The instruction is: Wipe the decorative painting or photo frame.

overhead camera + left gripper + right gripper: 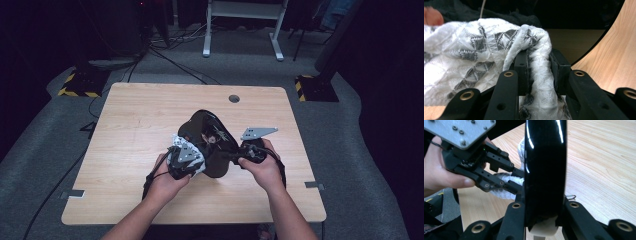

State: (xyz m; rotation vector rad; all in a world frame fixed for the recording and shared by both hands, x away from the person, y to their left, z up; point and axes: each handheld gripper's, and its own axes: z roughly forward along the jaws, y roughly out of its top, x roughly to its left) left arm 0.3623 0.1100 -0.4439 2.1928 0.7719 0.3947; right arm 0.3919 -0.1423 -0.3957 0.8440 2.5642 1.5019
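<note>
Clamped right gripper (544, 203) jaws on the rim of the shell (211, 134), held edge-up over mid-table (145, 107) — apparently to steady it. Pinched a fold of cloth (471, 50) between left gripper (539, 65) jaws, just against the shell's left side — probably for wiping or stuffing it.

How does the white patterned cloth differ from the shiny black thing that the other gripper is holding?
The cloth is soft, white with grey diamond patterns, and bunched in folds; the black object is rigid, glossy and plain. The cloth sits pinched in the left gripper; the black object is clamped by the right gripper. Both are held above the table.
</note>
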